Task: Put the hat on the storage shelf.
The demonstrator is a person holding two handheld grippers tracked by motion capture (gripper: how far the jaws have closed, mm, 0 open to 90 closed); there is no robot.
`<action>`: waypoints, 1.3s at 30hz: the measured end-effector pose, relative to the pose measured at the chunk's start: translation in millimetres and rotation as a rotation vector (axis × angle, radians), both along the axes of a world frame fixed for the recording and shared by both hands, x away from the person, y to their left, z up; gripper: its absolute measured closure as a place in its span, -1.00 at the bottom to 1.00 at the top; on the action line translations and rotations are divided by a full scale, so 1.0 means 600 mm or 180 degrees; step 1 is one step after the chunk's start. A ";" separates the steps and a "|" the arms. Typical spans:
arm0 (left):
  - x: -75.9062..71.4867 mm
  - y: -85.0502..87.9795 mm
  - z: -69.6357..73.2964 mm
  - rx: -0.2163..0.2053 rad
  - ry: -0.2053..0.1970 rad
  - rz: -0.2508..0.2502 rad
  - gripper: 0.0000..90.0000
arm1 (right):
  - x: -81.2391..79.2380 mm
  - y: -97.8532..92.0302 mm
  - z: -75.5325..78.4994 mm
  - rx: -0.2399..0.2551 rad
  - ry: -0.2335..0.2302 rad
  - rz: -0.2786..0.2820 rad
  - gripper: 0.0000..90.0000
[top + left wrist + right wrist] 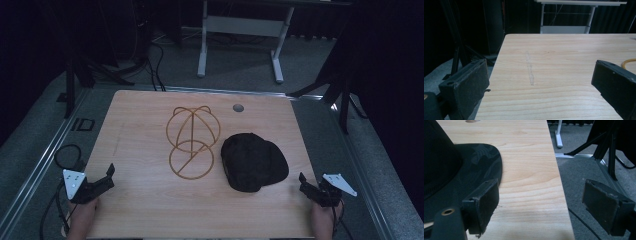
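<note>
- On the wooden table (150,200), your left gripper (106,178) and right gripper (306,186) rest released at the near corners.
- Black cap (252,161) lies right of the wire stand (192,140); a careless grab could topple it.

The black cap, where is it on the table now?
In the high view, the black cap lies right of centre, beside the wire stand, nearer the right gripper.

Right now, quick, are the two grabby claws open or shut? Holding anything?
Left gripper: open, holding nothing, above the table's near left corner.
Right gripper: open, holding nothing, beside the black cap.
</note>
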State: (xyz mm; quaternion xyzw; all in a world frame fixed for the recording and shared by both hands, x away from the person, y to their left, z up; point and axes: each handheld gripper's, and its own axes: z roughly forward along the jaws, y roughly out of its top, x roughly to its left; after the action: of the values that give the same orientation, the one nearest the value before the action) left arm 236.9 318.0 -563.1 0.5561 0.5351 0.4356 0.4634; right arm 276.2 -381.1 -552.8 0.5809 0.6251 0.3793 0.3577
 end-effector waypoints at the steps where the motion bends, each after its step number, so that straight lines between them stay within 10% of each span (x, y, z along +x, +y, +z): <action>1: 0.000 0.000 0.000 0.0000 0.0000 0.0000 -0.96 | 0.000 0.000 0.000 0.0000 0.0000 0.0000 -0.69; 20: 0.000 0.001 0.000 -0.0015 0.0005 -0.0009 -0.96 | -0.015 0.029 0.040 0.0171 0.0211 0.0606 -0.69; 27: 0.001 0.002 0.000 -0.0024 0.0009 -0.0016 -0.96 | -0.022 0.096 0.077 0.0241 0.0257 0.1207 -0.72; 39: 0.001 0.003 0.000 -0.0039 0.0013 -0.0040 -0.96 | -0.002 0.190 0.110 0.0195 0.0115 0.1492 -0.77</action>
State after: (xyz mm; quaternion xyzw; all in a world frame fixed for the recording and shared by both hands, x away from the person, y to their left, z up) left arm 237.5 319.5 -563.0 0.5574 0.5352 0.4283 0.4684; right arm 274.7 -267.2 -486.6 0.4371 0.7374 0.4604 0.2307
